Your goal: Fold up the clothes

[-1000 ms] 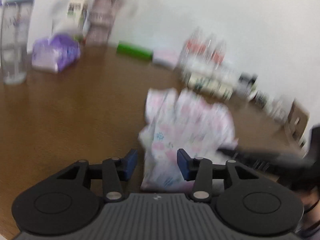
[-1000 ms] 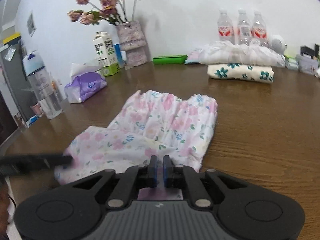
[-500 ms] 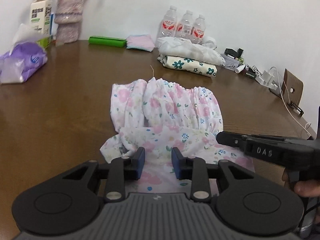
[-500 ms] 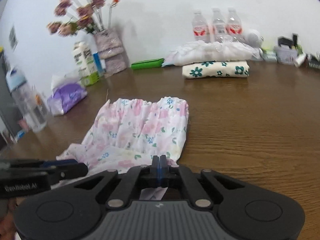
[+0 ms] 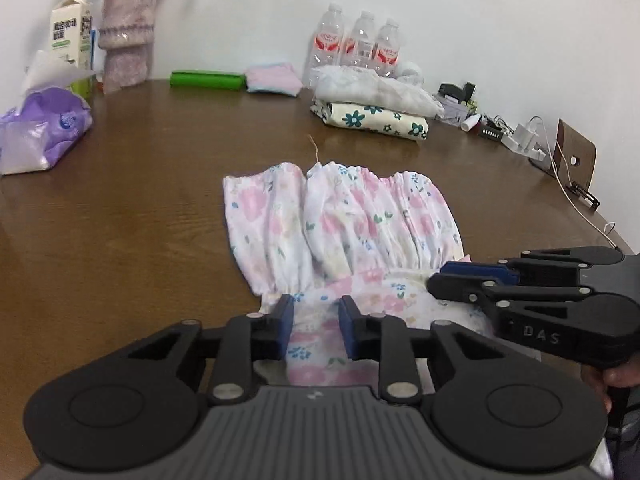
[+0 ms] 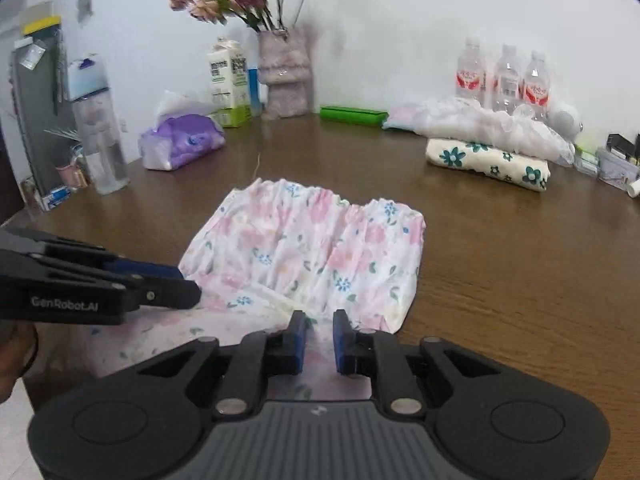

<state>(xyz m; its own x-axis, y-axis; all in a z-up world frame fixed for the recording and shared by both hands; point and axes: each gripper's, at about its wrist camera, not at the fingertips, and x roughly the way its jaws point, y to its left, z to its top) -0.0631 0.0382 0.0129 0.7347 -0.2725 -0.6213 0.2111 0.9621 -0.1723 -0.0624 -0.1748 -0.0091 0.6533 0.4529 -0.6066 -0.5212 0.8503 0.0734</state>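
Both tongs sit at the near edge of the floral garment [image 5: 340,220] on my feeds. My left tongs [image 5: 314,328] stand parted to a moderate gap, blue pads on either side of the cloth's near hem with fabric showing between them, gripping nothing. My right tongs [image 6: 318,338] are parted more narrowly, also over the hem, and I cannot tell whether the pads touch the cloth. In the left view the right tongs reach in from the side at the garment's right edge. The garment lies partly folded on the brown worktop [image 5: 120,220], its gathered waistband at the far end. Well behind it a folded flowered cloth [image 6: 488,162] lies under a white bundle [image 6: 480,124], by three water bottles [image 5: 360,40]. A purple tissue pack [image 6: 180,142] sits far left.
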